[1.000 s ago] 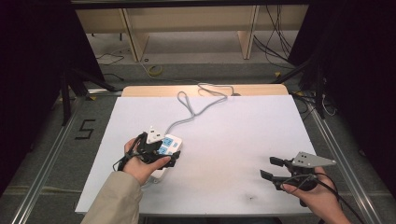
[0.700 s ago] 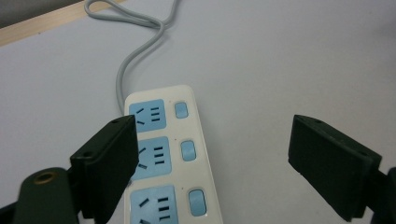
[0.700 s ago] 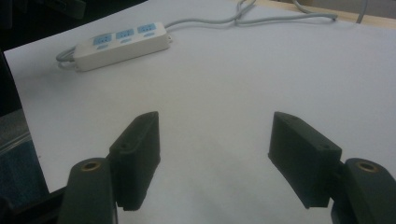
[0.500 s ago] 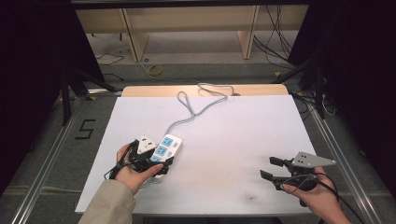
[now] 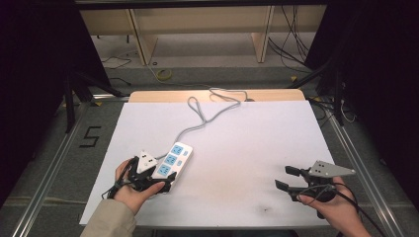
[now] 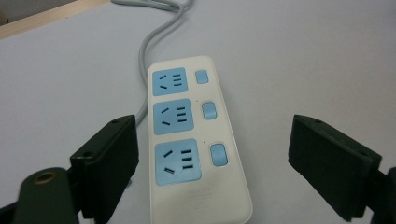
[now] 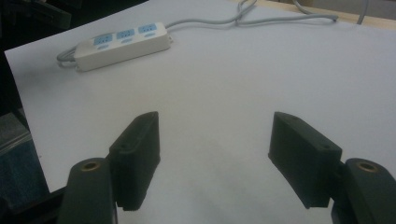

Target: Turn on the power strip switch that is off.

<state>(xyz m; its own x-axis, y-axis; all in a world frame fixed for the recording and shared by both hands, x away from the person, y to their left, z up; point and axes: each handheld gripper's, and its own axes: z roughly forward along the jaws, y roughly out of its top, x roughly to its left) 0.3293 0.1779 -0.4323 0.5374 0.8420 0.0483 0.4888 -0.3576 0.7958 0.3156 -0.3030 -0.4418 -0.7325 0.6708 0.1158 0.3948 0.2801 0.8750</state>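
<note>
My left gripper (image 6: 212,163) stands with its jaws wide apart, one on either side of the near end of the power strip (image 6: 189,135), and neither pad touches the casing. Half a second ago this hand sat at about the same spot over the strip's near end; a second ago it was a little farther up, lying over more of the strip. So I have drawn back slightly toward myself and squared up, and I judge that this sets me to close across the narrow width of the strip, with the grip itself not yet made. The strip lies flat on the white sheet (image 5: 237,143) at its left front part, sockets up, with its grey cable (image 5: 205,116) looping away to the far edge of the table.

My right gripper (image 7: 212,156) is also spread wide and holds nothing, over bare sheet at the right front, well apart from the strip; it has not shifted over the last second.

The left gripper view gives me the three blue sockets and their switches, and the clear gaps between pads and casing. From above, my left gripper (image 5: 148,175) covers that end. The right gripper view shows the strip's long side face low across the sheet.
</note>
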